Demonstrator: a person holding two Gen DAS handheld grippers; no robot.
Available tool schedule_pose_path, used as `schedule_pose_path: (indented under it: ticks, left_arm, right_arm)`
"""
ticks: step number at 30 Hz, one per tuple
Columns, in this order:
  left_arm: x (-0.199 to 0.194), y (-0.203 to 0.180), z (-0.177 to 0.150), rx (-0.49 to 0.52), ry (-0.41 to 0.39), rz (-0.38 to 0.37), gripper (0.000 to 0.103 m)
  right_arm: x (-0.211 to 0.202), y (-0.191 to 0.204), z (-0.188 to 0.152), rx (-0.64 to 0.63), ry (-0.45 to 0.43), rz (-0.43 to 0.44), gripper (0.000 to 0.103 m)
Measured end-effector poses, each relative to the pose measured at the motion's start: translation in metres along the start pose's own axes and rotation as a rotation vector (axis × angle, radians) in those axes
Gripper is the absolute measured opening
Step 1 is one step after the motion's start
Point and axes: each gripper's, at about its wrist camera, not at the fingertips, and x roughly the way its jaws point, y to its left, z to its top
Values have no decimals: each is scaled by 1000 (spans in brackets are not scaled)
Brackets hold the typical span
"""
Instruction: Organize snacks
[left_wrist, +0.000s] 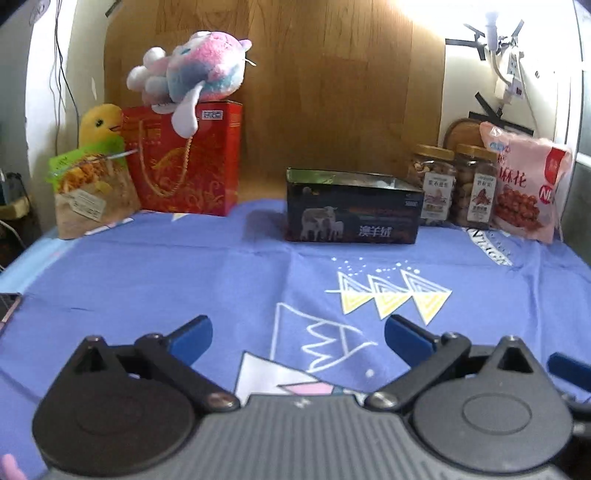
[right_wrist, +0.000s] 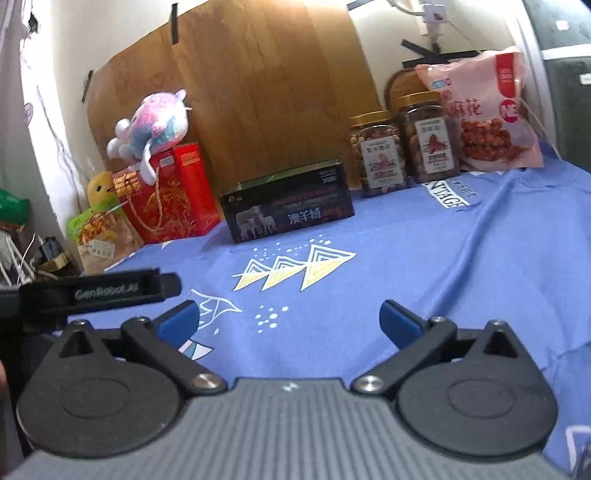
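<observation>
From the left wrist we see our left gripper (left_wrist: 298, 334) spread wide and empty over the blue cloth (left_wrist: 184, 266), the dark tin (left_wrist: 352, 206) at twelve o'clock and two nut jars (left_wrist: 456, 186) at one. From the right wrist our right gripper (right_wrist: 290, 320) also gapes empty, the pink snack bag (right_wrist: 480, 110) at one o'clock.

Far ahead and right of the left claw, round wooden board (left_wrist: 462, 130) mostly hidden behind two jars (left_wrist: 433, 184) and pink bag (left_wrist: 524, 184); jar label print too small to read. Ahead and left, yellow plush (left_wrist: 99, 122) covered below by green pouch (left_wrist: 88, 184). Left of the right claw, black strap (right_wrist: 96, 290) cut off by the frame edge
</observation>
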Motion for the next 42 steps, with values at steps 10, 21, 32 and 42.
schedule_pose_path:
  ticks: [10,21,32,42]
  left_arm:
    - [-10,-6,-3,27,-8,58,103]
    - [6,-6,-9,-18,65,-41,103]
    - [48,6,4,-43,7,-4,103]
    - [108,-3,21,-7,35,25,103]
  right_arm:
    - [-11,1,-2,7,-17,-16,103]
    - [1,-7,2,-32,-4,-42,103]
    - [62,-7,26,-146,-3,-124,103]
    - [106,-8,45,-113,-12,-167,103]
